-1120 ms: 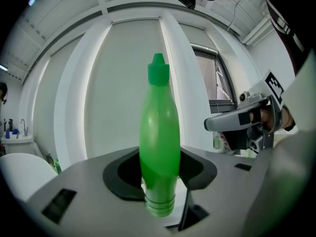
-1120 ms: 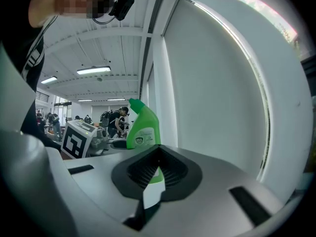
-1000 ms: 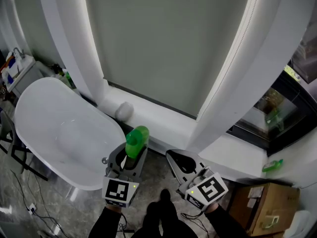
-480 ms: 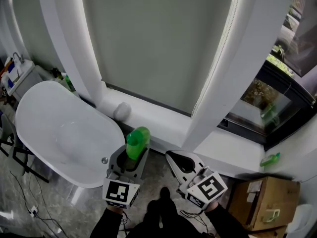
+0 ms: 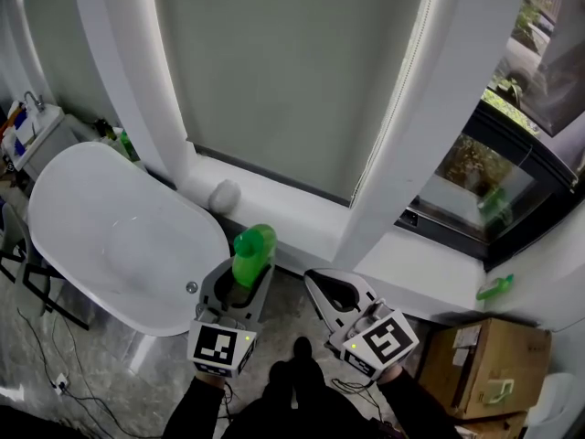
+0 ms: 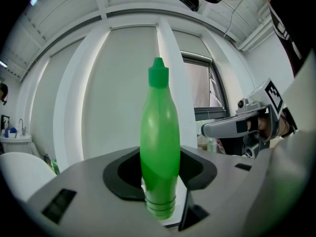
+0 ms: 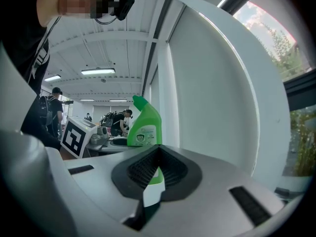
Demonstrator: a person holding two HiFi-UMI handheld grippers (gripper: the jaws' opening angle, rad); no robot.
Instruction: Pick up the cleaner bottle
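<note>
Over on the left, the white bathtub [image 5: 110, 236] fills the corner below the blind. Just off its near end is the left gripper [image 5: 243, 286]. Its fingers [image 6: 84, 186] are pinching the green cleaner bottle [image 5: 251, 256] low on its body, bottle upright, cap up, clear of the floor, in front of the window ledge [image 5: 302, 213]. Moving right, the right gripper [image 5: 320, 286] hangs just beside it, fingers [image 7: 212, 181] pressed together, nothing between them. Far right, a cardboard box [image 5: 489, 373] sits on the floor, with a small green bottle [image 5: 498, 287] on the white ledge above.
</note>
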